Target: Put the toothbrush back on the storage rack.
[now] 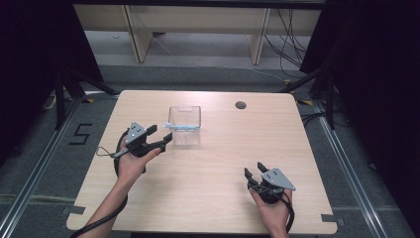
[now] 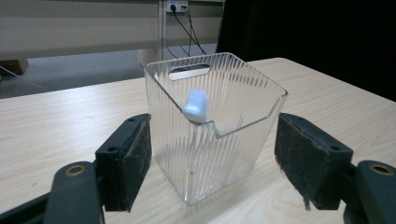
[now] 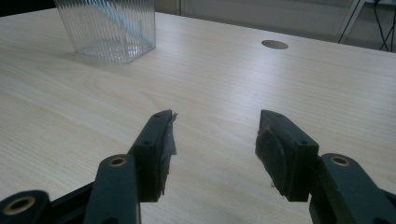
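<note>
- Clear ribbed bin [image 1: 184,125] stands mid-table, the one obstacle; a pale blue stick [image 1: 182,127] leans across its open top.
- Left gripper [image 1: 159,136] jaws spread, bin just ahead.
- Bare tabletop [image 1: 218,168] before right gripper [image 1: 253,171].

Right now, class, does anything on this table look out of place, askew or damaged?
Only slightly. The pale blue stick-like item leans askew in the clear ribbed bin, its tip poking over the rim rather than lying flat inside. The bin stands upright on the table, with no spill or damage visible.
</note>
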{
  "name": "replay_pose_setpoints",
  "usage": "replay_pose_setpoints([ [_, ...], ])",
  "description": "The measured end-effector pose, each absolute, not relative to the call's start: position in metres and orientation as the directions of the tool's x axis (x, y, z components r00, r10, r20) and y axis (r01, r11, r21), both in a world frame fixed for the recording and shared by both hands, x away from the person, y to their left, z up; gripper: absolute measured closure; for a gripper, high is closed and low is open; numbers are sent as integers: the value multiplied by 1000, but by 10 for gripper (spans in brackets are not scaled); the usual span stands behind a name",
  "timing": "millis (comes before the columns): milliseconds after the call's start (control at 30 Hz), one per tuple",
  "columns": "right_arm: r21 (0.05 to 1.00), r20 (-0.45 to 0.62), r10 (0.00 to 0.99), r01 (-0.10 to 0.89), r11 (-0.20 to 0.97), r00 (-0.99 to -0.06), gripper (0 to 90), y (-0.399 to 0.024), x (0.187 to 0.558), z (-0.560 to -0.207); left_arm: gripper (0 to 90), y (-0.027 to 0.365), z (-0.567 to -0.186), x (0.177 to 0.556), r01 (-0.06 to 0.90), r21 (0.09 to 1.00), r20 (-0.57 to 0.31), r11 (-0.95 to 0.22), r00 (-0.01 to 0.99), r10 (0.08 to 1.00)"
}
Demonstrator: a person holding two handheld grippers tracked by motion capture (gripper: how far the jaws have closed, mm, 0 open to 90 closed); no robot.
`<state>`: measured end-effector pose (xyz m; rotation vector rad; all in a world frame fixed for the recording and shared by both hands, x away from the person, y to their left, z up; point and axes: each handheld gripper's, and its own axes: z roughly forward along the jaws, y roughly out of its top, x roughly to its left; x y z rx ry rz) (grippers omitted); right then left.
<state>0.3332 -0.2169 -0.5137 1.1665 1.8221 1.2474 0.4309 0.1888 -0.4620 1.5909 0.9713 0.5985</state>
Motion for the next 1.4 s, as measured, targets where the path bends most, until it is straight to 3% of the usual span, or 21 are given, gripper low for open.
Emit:
replay_pose_setpoints([
  [667, 932, -31, 915, 319, 172, -403, 463, -220, 333, -513, 267, 210, -462, 386, 290, 956, -120, -45, 528, 841],
  [1400, 929, -40, 914, 322, 183, -403, 460, -223, 332, -512, 285, 246, -494, 325, 274, 961, -101, -39, 479, 872],
])
